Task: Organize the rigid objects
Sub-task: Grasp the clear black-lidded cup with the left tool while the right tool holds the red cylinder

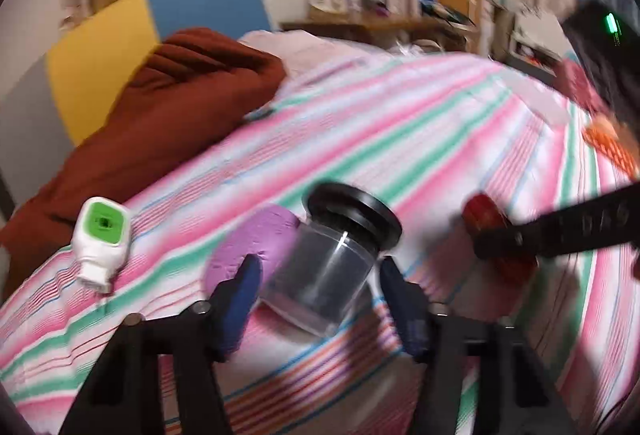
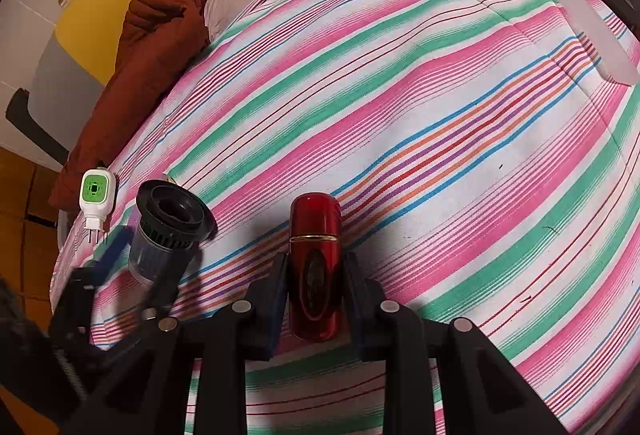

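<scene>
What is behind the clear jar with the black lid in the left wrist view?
A purple disc lies behind the jar on the striped bedspread. The jar covers its right part, so its full shape is hidden.

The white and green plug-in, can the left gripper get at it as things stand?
Probably not directly: the left gripper has the black-capped jar between its fingers, though the plug-in lies unobstructed nearby.

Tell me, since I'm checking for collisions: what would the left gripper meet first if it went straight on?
The clear jar with the black lid, already between the left gripper's jaws; whether they touch it is unclear.
</scene>
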`<move>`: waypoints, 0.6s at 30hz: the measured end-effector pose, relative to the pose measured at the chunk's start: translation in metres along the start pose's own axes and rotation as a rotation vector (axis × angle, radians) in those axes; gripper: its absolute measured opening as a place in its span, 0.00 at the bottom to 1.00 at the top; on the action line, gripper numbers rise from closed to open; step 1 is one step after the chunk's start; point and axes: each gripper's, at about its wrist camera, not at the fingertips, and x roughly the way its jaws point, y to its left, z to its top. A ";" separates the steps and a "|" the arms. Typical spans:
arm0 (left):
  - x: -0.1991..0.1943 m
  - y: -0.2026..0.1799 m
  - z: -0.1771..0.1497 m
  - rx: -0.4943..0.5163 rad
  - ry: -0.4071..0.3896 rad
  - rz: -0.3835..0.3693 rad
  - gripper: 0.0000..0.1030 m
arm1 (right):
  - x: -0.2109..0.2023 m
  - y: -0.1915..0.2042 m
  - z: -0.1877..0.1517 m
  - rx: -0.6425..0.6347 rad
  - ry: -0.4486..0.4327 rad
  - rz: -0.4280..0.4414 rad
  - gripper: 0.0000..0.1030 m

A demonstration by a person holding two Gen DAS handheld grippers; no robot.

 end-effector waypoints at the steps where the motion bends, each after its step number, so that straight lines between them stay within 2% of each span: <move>1: 0.001 -0.004 0.000 0.020 0.005 -0.010 0.51 | 0.000 0.000 0.001 0.001 0.000 0.001 0.25; 3: 0.003 -0.011 -0.002 0.048 0.012 -0.025 0.46 | 0.000 -0.001 0.001 0.005 0.000 0.003 0.25; 8: -0.006 -0.013 -0.007 0.040 -0.009 -0.028 0.45 | 0.000 -0.001 0.001 0.000 -0.001 -0.001 0.25; 18: -0.050 0.015 -0.028 -0.132 -0.059 -0.021 0.42 | -0.001 -0.001 0.000 -0.007 -0.006 -0.005 0.25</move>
